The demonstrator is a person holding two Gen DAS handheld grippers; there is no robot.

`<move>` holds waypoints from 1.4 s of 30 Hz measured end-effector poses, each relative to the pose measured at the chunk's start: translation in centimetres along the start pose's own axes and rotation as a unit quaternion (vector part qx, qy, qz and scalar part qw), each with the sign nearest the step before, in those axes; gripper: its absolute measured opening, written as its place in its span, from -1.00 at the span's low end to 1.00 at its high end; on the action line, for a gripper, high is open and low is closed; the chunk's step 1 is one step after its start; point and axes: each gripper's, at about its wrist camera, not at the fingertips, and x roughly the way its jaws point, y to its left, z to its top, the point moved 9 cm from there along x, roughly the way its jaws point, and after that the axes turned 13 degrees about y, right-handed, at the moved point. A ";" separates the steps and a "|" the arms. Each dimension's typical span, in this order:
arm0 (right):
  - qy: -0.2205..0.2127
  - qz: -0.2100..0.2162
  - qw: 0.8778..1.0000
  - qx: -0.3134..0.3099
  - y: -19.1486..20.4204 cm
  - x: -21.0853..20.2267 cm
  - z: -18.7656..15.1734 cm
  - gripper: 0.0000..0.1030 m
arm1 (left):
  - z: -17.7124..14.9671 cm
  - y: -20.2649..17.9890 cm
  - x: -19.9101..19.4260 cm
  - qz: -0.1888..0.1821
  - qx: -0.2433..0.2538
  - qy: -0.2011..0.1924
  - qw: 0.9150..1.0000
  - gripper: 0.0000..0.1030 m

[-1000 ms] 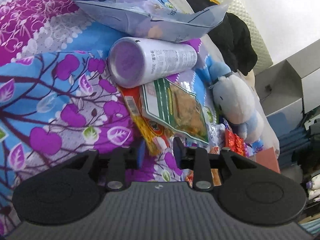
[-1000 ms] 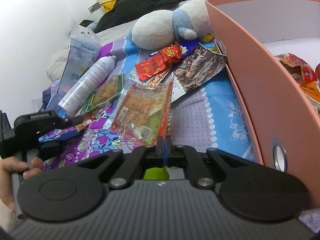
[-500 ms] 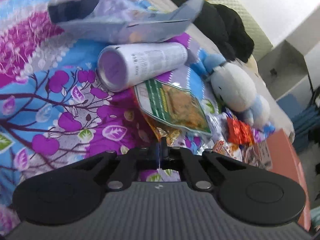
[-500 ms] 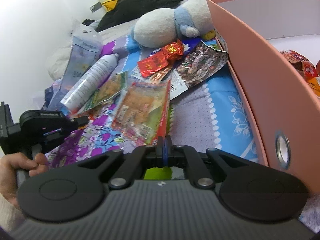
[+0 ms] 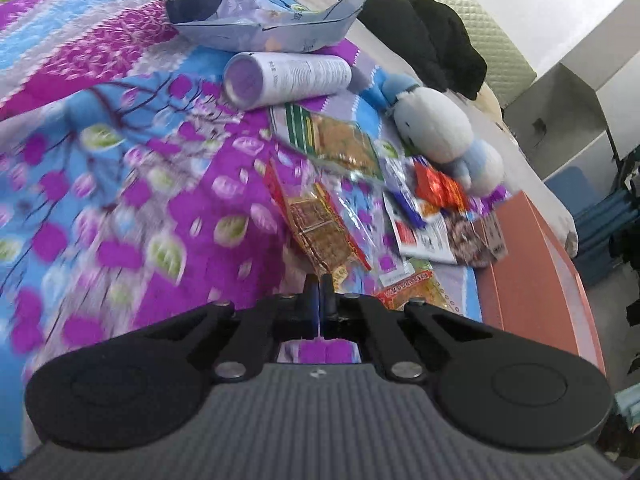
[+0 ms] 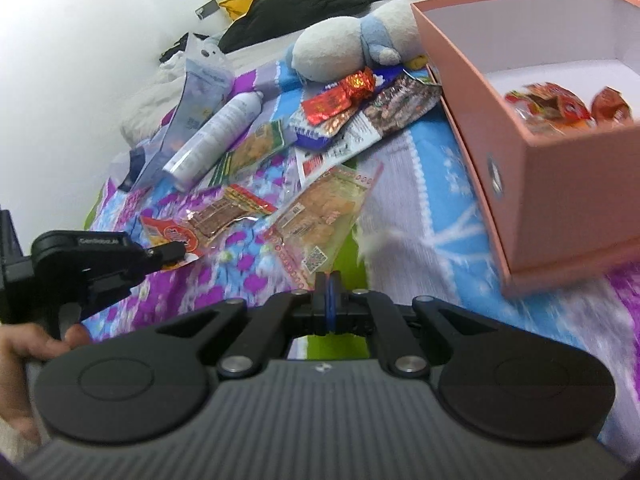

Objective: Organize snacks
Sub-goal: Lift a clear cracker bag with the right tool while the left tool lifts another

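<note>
With your left gripper (image 5: pixel 319 285) clamped on the corner of the red-and-clear plastic snack packet (image 6: pixel 208 220), lifting it toward the pink cardboard box (image 6: pixel 568 184) beside the quilt-top pile, your right gripper (image 6: pixel 327 283) is pressed closed, empty.

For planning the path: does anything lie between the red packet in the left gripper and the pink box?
Yes: a clear packet of orange snacks lies flat between the red packet and the pink box, whose side wall also rises.

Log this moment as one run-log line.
left gripper: shut on snack packet | right gripper: shut, empty | pink box: holds snacks
</note>
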 end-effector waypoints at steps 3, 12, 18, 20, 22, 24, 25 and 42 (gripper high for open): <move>0.012 -0.003 1.000 0.000 -0.2 -0.9 -1.8 -0.94 | -2.4 0.2 -1.9 0.001 -0.003 0.002 1.000 -1.00; 0.044 -0.010 0.999 -0.017 0.3 -3.4 -6.6 -0.93 | -9.3 0.0 -4.6 0.044 0.036 0.049 0.997 -0.98; 0.068 -0.018 0.997 -0.028 0.0 -3.2 -8.5 -0.86 | -11.1 -0.3 -5.1 0.053 0.049 0.060 0.996 -0.98; 0.068 -0.017 0.997 -0.029 0.0 -3.3 -8.6 -0.86 | -11.0 -0.4 -5.2 0.054 0.055 0.060 0.995 -0.97; 0.070 -0.022 0.997 -0.031 -0.1 -3.3 -8.5 -0.85 | -11.1 -0.4 -5.3 0.054 0.059 0.066 0.995 -0.95; 0.073 -0.025 0.996 -0.032 -0.2 -3.3 -8.5 -0.82 | -11.0 -0.3 -5.4 0.054 0.063 0.071 0.994 -0.85; 0.076 -0.027 0.996 -0.030 -0.4 -3.3 -8.5 -0.77 | -10.8 -0.2 -5.7 0.063 0.067 0.068 0.993 -0.72; 0.053 -0.049 0.991 -0.115 0.2 -4.4 -5.8 0.49 | -6.9 -1.1 -7.1 0.122 0.211 0.020 0.970 0.79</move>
